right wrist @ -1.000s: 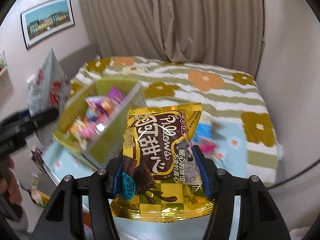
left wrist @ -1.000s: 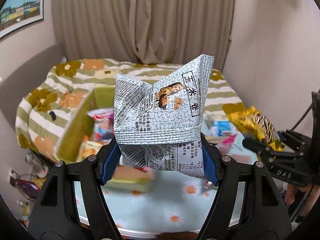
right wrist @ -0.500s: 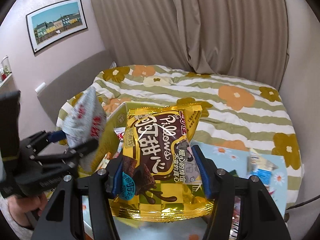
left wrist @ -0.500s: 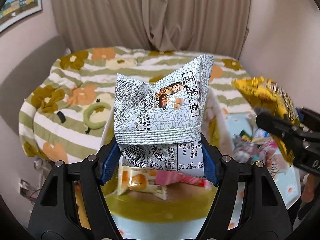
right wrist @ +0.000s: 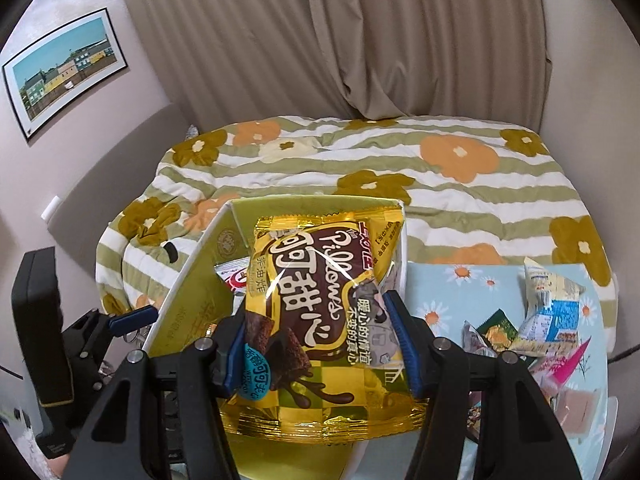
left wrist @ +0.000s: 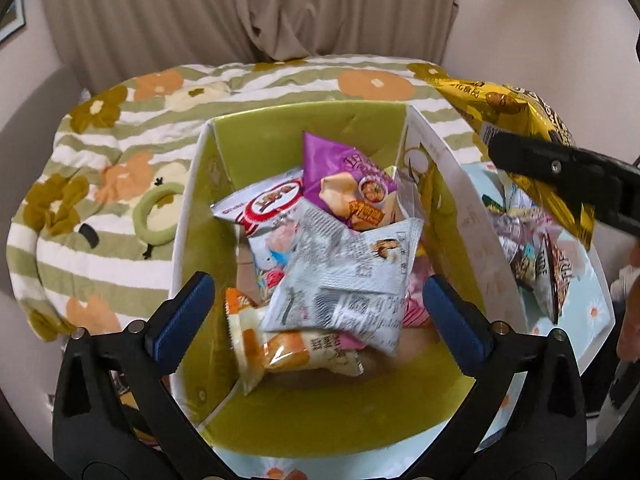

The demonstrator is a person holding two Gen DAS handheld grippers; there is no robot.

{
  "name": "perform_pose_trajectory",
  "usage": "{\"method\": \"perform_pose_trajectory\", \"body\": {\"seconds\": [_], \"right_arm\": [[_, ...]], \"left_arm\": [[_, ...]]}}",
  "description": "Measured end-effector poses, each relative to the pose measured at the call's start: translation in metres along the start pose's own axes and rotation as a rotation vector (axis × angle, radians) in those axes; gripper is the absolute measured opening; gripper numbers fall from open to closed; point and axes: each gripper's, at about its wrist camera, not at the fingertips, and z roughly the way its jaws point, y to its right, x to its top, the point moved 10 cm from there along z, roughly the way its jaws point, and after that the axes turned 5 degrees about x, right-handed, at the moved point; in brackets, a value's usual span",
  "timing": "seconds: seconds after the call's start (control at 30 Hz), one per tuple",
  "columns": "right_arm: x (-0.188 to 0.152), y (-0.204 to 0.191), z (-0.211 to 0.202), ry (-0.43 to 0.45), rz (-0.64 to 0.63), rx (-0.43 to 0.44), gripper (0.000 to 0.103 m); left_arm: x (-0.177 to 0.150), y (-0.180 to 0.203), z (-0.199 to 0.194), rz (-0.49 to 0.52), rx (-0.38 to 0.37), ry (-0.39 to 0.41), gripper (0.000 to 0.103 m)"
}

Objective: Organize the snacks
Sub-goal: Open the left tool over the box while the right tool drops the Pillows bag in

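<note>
My left gripper [left wrist: 320, 308] is open above a green box [left wrist: 280, 136]. The grey-white snack bag [left wrist: 352, 276] lies loose in the box on top of a purple bag [left wrist: 344, 180], a red-and-white bag [left wrist: 264, 204] and an orange bag [left wrist: 288, 352]. My right gripper [right wrist: 320, 344] is shut on a yellow Pillows chocolate bag [right wrist: 320, 288], held over the green box's [right wrist: 192, 296] right wall. That yellow bag also shows in the left wrist view [left wrist: 516, 120], at the upper right.
Several loose snack packets [right wrist: 532, 328] lie on the blue daisy-print table [right wrist: 440, 292] right of the box. A bed with a green striped flower quilt [right wrist: 360, 168] stands behind. The left gripper's body [right wrist: 80, 344] sits left of the box.
My left gripper has opened and let go of the grey-white bag, which dropped into the box. My right gripper has moved left with the yellow bag, over the box.
</note>
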Motion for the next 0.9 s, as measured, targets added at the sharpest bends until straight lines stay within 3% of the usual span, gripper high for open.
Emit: {"method": "perform_pose_trajectory", "body": {"seconds": [0.2, 0.43, 0.7, 0.73, 0.83, 0.9], "right_arm": [[0.001, -0.010, 0.010, -0.018, -0.006, -0.014, 0.056], [0.008, -0.024, 0.043, -0.097, -0.049, -0.010, 0.057], [0.017, -0.031, 0.083, -0.161, -0.048, 0.050, 0.059], [0.017, -0.032, 0.086, -0.164, -0.044, 0.065, 0.062], [0.014, -0.032, 0.089, -0.177, -0.031, 0.105, 0.092], [0.013, -0.033, 0.087, -0.160, -0.048, 0.103, 0.093]], "left_arm": [[-0.004, -0.024, -0.012, -0.024, 0.013, 0.020, 0.103], [0.001, -0.045, -0.008, -0.076, -0.009, 0.011, 0.103], [0.002, -0.047, 0.004, -0.098, 0.025, -0.027, 0.103], [0.001, -0.048, 0.007, -0.103, 0.036, -0.036, 0.103], [-0.002, -0.049, 0.010, -0.119, 0.046, -0.053, 0.103], [-0.006, -0.050, 0.010, -0.123, 0.054, -0.059, 0.103]]}}
